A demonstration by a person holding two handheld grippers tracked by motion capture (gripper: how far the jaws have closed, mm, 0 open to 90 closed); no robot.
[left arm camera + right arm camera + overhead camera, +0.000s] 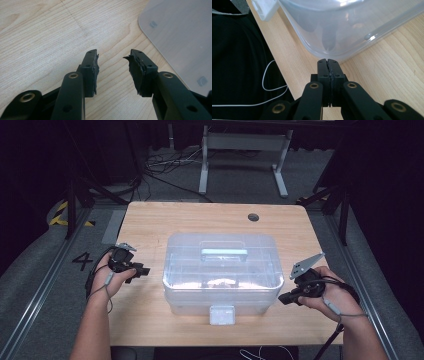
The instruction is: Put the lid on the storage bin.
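A clear plastic storage box (221, 272) sits at the middle of the wooden table (150, 220), lid on, its handle (224, 253) lying flat and its white latch (222, 314) facing the person, probably so the catch can be worked from the near edge. The left gripper (141, 270) hovers just beside the box's left wall with its jaws about half open and empty; the right gripper (283, 298), jaws pressed together on nothing, points at the right front corner. Nothing blocks either approach. Cables (165, 165) and a table frame (245, 150) lie on the floor beyond.
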